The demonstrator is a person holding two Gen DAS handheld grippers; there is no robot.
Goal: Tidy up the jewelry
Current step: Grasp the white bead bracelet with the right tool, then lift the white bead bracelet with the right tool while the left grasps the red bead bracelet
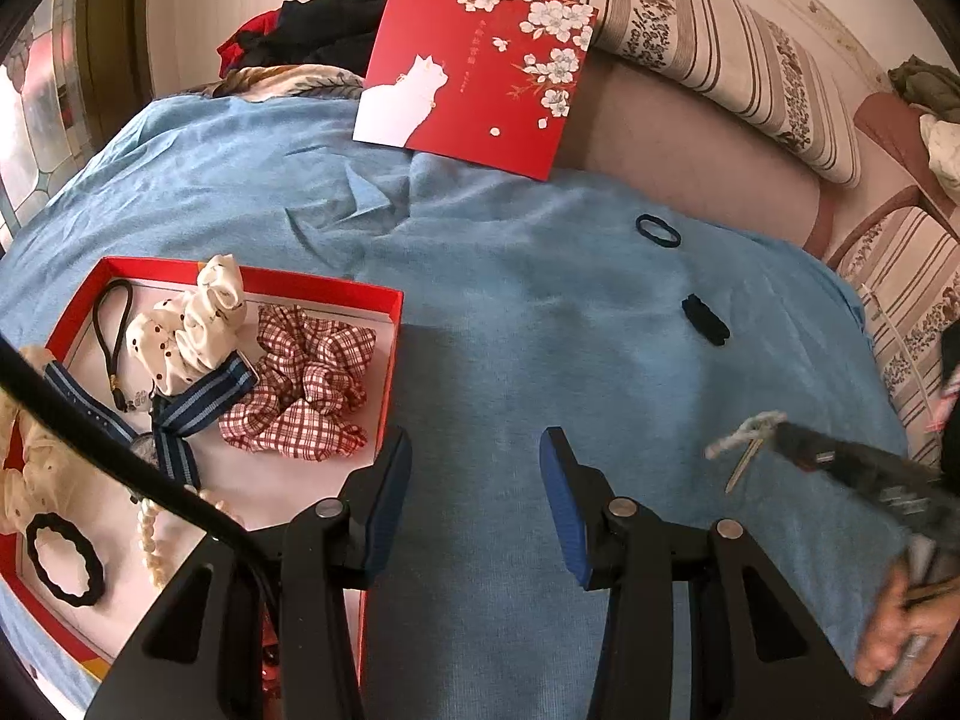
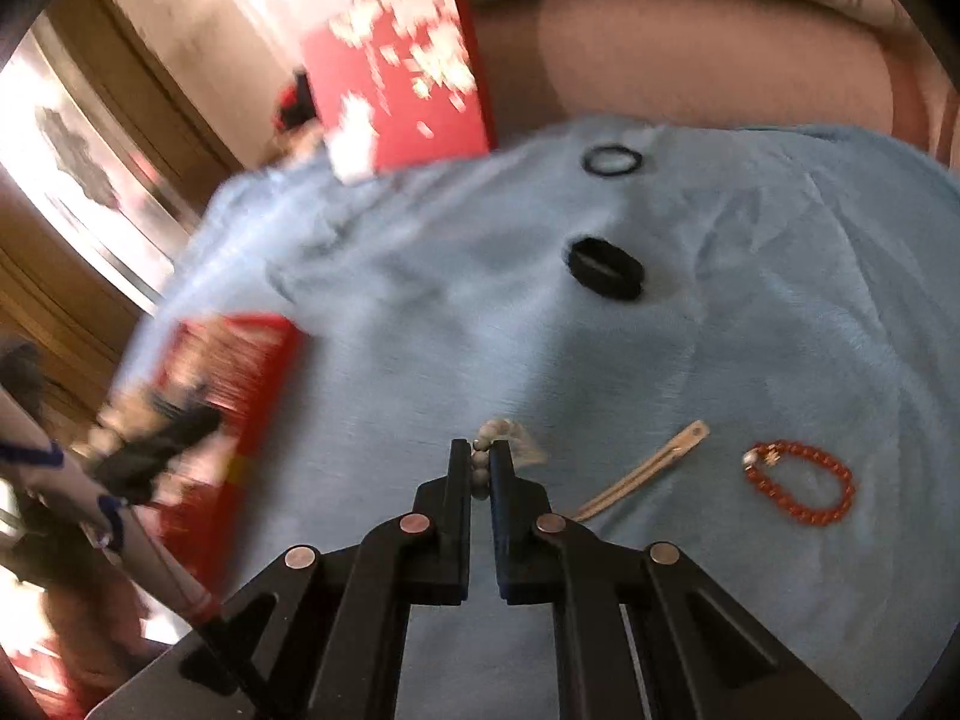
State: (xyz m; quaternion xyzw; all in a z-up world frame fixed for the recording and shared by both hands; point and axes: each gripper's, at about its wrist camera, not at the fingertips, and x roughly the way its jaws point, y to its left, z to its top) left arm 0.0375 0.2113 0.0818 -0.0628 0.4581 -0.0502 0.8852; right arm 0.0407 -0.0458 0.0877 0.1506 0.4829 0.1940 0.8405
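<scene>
Here the right gripper (image 2: pixel 480 468) has its jaws pinched on what looks like a pale bead bracelet (image 2: pixel 480 462) at lower centre; the left gripper (image 1: pixel 474 492) gapes empty beside the red box (image 1: pixel 390 324) at lower left.

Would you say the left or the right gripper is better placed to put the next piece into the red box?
Right, I think. The right gripper is already shut on a pale bead bracelet, so it only needs carrying to the red box. The left gripper is open and holds nothing, beside the box.
</scene>
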